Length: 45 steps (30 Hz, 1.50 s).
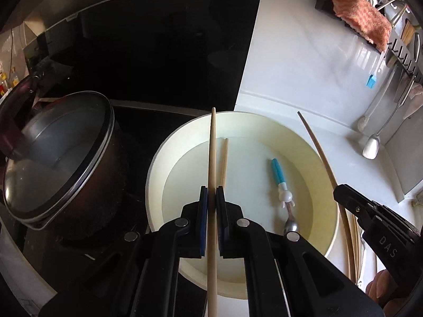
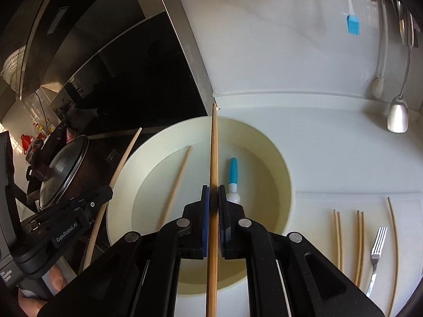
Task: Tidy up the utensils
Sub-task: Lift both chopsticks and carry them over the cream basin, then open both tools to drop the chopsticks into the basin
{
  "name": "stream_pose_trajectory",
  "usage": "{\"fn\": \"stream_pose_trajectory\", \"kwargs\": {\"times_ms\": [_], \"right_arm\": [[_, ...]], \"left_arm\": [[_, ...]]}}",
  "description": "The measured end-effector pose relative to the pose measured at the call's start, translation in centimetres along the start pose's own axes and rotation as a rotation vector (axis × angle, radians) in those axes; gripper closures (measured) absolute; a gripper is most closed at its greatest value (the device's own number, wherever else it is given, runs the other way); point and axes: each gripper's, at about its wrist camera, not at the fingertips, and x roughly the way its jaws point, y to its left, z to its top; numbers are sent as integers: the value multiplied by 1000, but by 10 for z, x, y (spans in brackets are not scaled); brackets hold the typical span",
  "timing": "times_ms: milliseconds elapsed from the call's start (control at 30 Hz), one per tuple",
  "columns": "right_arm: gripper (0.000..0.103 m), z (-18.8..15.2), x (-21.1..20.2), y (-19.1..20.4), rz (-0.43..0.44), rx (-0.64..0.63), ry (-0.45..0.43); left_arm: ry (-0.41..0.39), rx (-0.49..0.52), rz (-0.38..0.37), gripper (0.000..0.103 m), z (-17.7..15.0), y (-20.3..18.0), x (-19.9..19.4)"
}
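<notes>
A cream bowl (image 1: 158, 163) (image 2: 280, 163) sits on the white counter. In it lie one loose chopstick (image 1: 224, 158) (image 2: 175, 185) and a small spoon with a blue handle (image 1: 277, 171) (image 2: 233, 171). My left gripper (image 1: 211, 196) is shut on a pale chopstick (image 1: 212, 145) and holds it above the bowl. It shows at the left of the right wrist view (image 2: 124, 158). My right gripper (image 2: 213, 195) is shut on a darker chopstick (image 2: 214, 145) over the bowl. That one shows at the right of the left wrist view (image 1: 325, 158).
A lidded pot (image 1: 60, 158) (image 2: 60, 169) stands on the black hob left of the bowl. On the counter to the right lie chopstick pairs (image 2: 338, 237), a single chopstick (image 2: 394, 237) and a fork (image 2: 376, 253). Ladles (image 2: 398, 116) and a blue brush (image 2: 353, 25) hang on the wall.
</notes>
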Motion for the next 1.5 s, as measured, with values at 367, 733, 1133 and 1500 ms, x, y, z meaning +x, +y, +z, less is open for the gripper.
{"fn": "stream_pose_trajectory", "kwargs": {"times_ms": [367,733,1133,1500], "right_arm": [[97,6,69,16,0,61,122],[97,3,105,11,-34,74,243],[96,1,114,11,-51,70,301],[84,4,88,5,-85,61,237]], "left_arm": [[82,16,-57,96,6,15,54],[134,60,-60,96,6,13,84],[199,50,-57,94,7,15,97],[178,47,-20,45,10,19,82]]}}
